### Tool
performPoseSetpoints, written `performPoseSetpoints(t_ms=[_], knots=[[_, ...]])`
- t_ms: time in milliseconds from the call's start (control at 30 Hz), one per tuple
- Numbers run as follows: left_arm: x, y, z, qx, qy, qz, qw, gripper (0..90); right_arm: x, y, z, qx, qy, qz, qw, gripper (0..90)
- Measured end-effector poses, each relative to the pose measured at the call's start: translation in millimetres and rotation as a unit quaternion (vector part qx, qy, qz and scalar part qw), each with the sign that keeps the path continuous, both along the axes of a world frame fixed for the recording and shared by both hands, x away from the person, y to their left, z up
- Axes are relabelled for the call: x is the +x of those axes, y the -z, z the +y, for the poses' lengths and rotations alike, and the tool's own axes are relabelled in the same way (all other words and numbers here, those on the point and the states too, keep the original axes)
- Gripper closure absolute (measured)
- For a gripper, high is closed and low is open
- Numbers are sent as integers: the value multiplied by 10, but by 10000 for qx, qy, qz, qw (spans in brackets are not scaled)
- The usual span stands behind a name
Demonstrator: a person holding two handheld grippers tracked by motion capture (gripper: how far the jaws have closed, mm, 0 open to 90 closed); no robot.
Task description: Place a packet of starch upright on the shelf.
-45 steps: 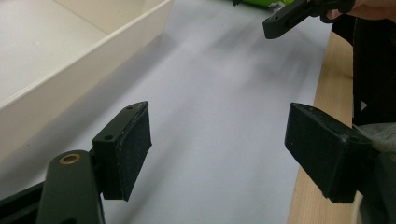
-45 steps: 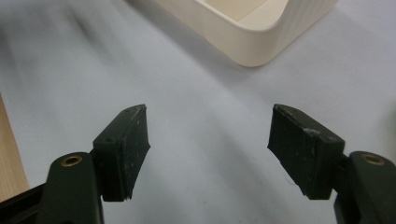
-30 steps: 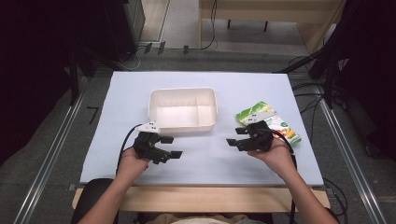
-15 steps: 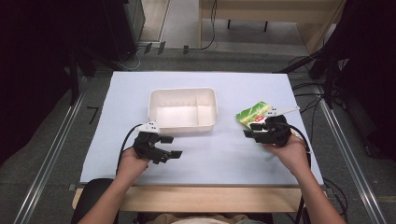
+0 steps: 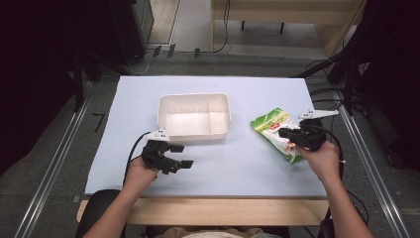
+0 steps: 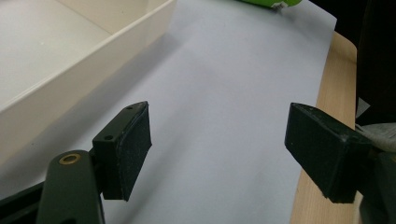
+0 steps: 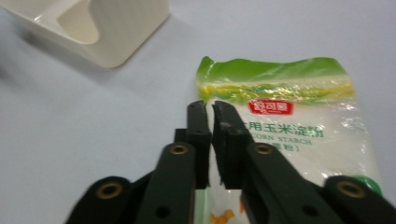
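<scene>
Jaws nearly shut on right gripper [image 7: 208, 109] above corn starch bag [image 7: 299, 121], nothing between them; left gripper [image 6: 217, 149] wide, idle beside white tray [image 5: 194, 116]; likely pickup next: open first, straddle bag edge.

both claws black, brass rivets [image 7: 178, 149] at pivots, grey triangular plate [image 5: 317, 114] on top, black cable [image 5: 132, 148], bare forearms

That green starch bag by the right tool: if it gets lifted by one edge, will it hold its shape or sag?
Probably sag. The bag is a soft film pouch, wrinkled along its green top, so it likely droops around whatever is pinched. The white powder inside would likely slump to the low end and feel fairly heavy for its size. The glossy film may be slippery; the right tool looks shut at the bag's edge.
</scene>
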State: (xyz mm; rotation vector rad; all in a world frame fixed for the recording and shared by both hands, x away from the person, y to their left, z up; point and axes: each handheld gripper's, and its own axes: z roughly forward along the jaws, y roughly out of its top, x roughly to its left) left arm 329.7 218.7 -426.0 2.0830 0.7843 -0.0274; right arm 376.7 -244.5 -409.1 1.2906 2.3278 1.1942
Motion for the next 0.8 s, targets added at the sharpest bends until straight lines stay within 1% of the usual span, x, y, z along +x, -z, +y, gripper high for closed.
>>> performPoseSetpoints(t_ms=[33,100,133,233,267,300,433,467,500,533,600,633,700,733,767,800], knots=[[0,0,0,0,-2,-2,10000,234,12,-7,-30,46,72,64,9999,893],[-1,-1,0,-4,-5,0,10000,234,25,-10,-67,85,82,83,9999,900],[0,-1,0,-4,-4,-2,10000,234,39,-10,-121,98,167,59,9998,900],[-1,-3,1,-5,0,4,10000,234,81,20,-202,15,321,46,9995,900],[-1,-3,1,-5,0,4,10000,234,81,20,-202,15,321,46,9995,900],[-1,-4,2,-3,1,9,10000,234,112,47,-260,-74,418,81,9991,900],[-1,-2,0,-12,-3,4,10000,234,176,105,-400,-184,607,116,9979,900],[-1,-2,0,-12,-3,4,10000,234,176,105,-400,-184,607,116,9979,900],[-1,-1,-1,-6,-5,-2,10000,234,189,121,-439,-181,670,131,9975,900],[-1,0,-2,-8,2,2,10000,234,216,159,-521,-178,790,167,9966,900],[-1,2,-4,-19,3,-4,10000,234,240,207,-596,-133,883,229,9957,900],[-1,2,-5,-20,9,3,10000,234,240,207,-596,-133,883,229,9957,900],[-2,2,-10,-2,26,14,10000,234,258,267,-672,-121,1006,278,9945,900],[-2,2,-10,-2,26,14,10000,234,258,267,-672,-121,1006,278,9945,900],[0,4,-10,-3,34,15,10000,234,268,297,-700,-291,1087,233,9934,900],[0,2,-10,19,36,20,10000,234,276,315,-718,-358,1130,231,9927,900]])
